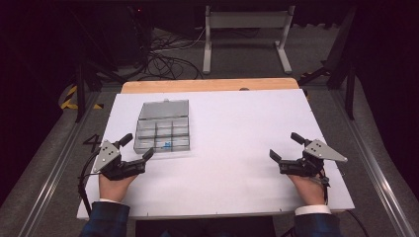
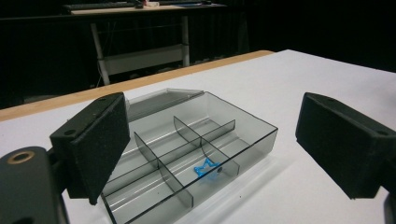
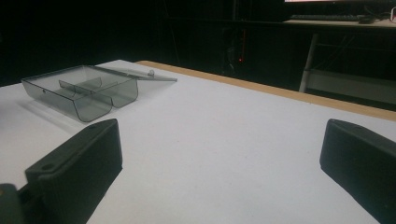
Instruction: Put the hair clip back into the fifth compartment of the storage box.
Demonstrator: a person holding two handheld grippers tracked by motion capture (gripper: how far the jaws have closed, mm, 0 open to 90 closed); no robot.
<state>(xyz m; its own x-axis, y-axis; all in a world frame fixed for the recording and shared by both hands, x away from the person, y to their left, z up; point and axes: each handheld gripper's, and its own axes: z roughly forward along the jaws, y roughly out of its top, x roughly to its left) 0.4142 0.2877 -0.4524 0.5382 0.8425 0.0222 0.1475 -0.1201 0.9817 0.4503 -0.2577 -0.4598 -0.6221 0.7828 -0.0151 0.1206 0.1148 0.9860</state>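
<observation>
A: Where is the organizer box (image 1: 163, 132)?

B: On the white desk (image 1: 237, 148), left of centre, lid swung back flat behind it. In the left gripper view a small blue part (image 2: 205, 168) lies in one of the near compartments.

A: And the left gripper (image 1: 138, 146)?

B: Just beside the box's near left corner, resting low over the desk. Its jaws are spread wide and hold nothing.

A: The right gripper (image 1: 285, 146)?

B: Well apart from the box, near the desk's right edge. Its jaws also gape wide, with bare desk between them; the box (image 3: 84, 93) sits far off to its left.
</observation>
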